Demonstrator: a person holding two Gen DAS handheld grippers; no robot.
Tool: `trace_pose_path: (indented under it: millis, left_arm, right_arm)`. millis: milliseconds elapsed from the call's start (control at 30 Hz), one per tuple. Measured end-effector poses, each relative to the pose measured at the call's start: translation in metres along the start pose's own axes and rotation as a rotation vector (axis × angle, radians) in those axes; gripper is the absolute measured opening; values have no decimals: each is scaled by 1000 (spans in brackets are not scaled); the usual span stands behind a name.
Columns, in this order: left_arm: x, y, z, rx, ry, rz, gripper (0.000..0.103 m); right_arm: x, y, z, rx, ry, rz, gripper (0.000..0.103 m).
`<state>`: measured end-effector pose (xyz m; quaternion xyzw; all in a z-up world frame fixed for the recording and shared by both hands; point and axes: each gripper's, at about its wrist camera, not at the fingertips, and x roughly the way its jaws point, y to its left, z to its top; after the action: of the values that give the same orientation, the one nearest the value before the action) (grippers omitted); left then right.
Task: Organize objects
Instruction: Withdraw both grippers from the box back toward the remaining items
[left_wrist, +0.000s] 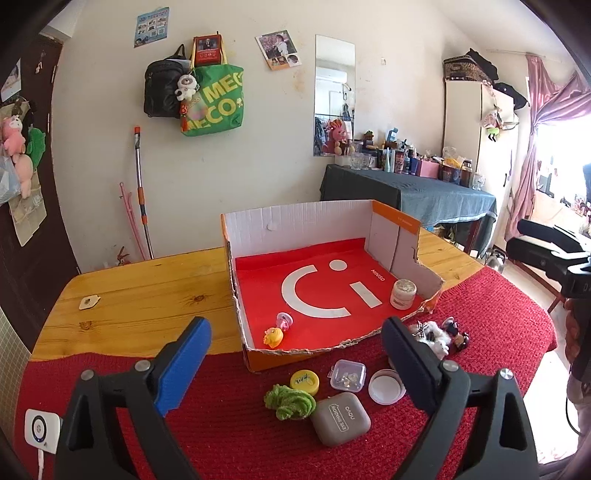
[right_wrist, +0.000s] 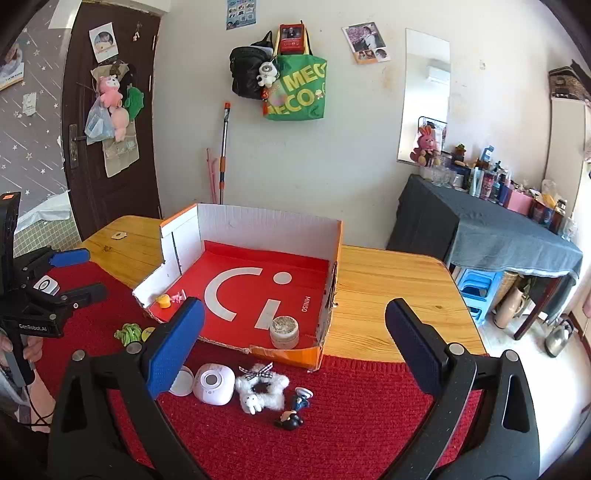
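An open cardboard box (left_wrist: 295, 225) with a red floor stands on the table; it also shows in the right wrist view (right_wrist: 266, 221). Inside lie a small jar (left_wrist: 402, 293), a yellow toy (left_wrist: 273, 336) and a pink clip (left_wrist: 285, 319). In front, on the red mat (left_wrist: 229, 424), lie a green scrunchie (left_wrist: 290, 401), a yellow lid (left_wrist: 304, 381), a grey case (left_wrist: 340, 423), a clear box (left_wrist: 348, 374) and a white lid (left_wrist: 386, 386). My left gripper (left_wrist: 295, 369) is open and empty above them. My right gripper (right_wrist: 295, 347) is open and empty above a white fluffy clip (right_wrist: 260, 387) and a white device (right_wrist: 214, 383).
A small figurine (right_wrist: 293, 408) lies on the mat by the fluffy clip. A white charger (left_wrist: 40, 430) sits at the mat's left edge. A wooden tag (left_wrist: 88, 302) lies on the wooden table (left_wrist: 147, 288). A cluttered side table (right_wrist: 509, 229) stands at the right.
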<state>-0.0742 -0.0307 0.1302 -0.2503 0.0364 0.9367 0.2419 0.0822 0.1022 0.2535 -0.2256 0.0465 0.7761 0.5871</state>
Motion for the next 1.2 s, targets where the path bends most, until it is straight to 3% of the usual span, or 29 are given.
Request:
trace_pose_path:
  millis: [167,433,567,800,1200]
  left_arm:
    - [-10,-7,-13,-32,-31,17,101]
    - [-6,-22,-38,-42,-35,73,101]
    - [1,-22,-51,-90,-5,64,101]
    - [21,-21,-71,-146,86,49,101]
    - [42,-15,-81,-181,176,51,101]
  right_arm:
    - [-11,5,-20,42,-26,-30,103]
    - [-3,22,-49,71,-5,-33,103]
    - [6,28,-67,91,9,-49,103]
    - [32,36,-95,102,108,-72,103]
    - [52,29,-106,118,196,-76,103]
